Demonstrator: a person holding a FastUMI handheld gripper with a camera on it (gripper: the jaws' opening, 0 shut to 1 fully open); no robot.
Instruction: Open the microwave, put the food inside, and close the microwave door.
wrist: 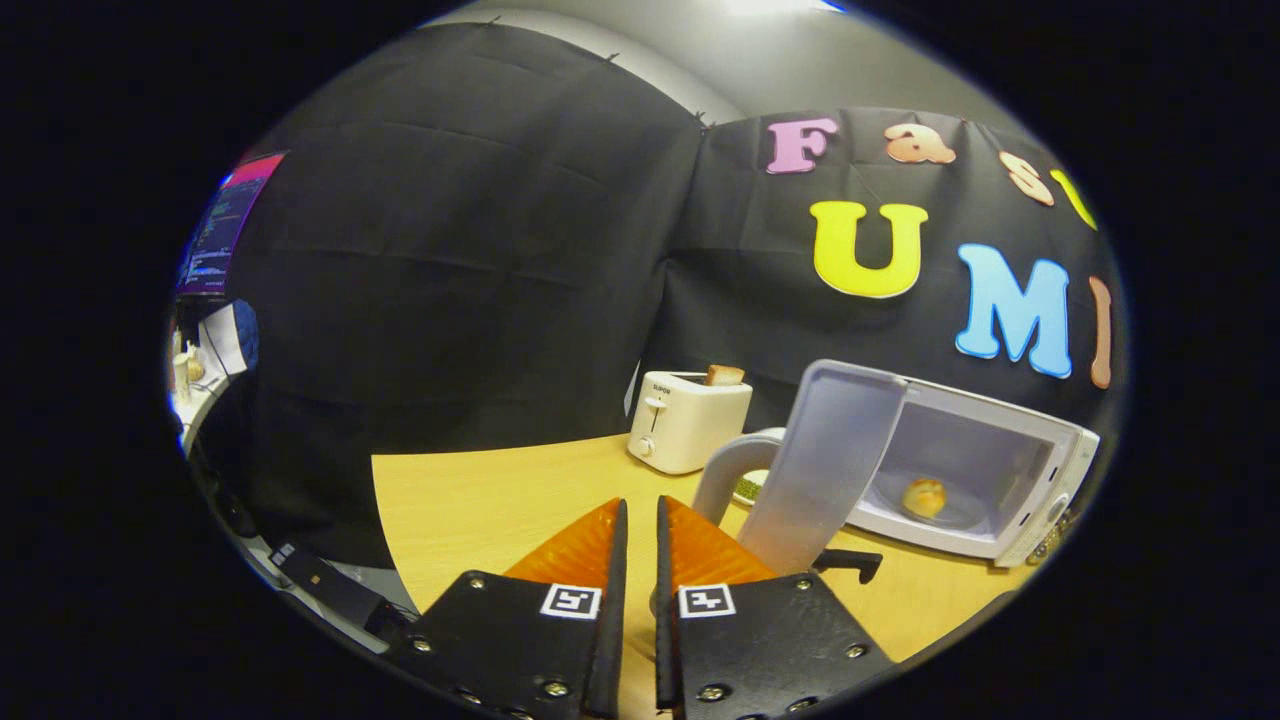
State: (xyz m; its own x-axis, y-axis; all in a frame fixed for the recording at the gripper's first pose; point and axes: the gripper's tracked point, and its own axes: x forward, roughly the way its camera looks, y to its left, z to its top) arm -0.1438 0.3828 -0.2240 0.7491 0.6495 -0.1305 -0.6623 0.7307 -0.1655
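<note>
1. My hand-held gripper [640, 515] hangs above the desk with its two fingers [612, 560] drawn almost together; a thin slit stays between them and nothing is in it, so it is clenched on air.
2. The pale yellow wooden desk [470, 500] lies under the fingers, its near left corner just ahead of them on the left side.
3. The white box-shaped microwave [1040, 470] stands toward the desk's far right edge, beyond the fingers and to their right.
4. Its pale grey door [825, 460] is swung wide open toward me, with the curved grey handle [725, 470] on the side facing the fingers.
5. The food, a small round golden bun [924, 497], sits inside the microwave cavity on the round tray [955, 515].
6. A white two-slot toaster [688, 420] stands at the desk's far edge, left of the microwave and apart from it, with a brown slice of toast [724, 375] poking out of one slot.
7. Something small and green shows just behind the door handle; I cannot tell what it is.
</note>
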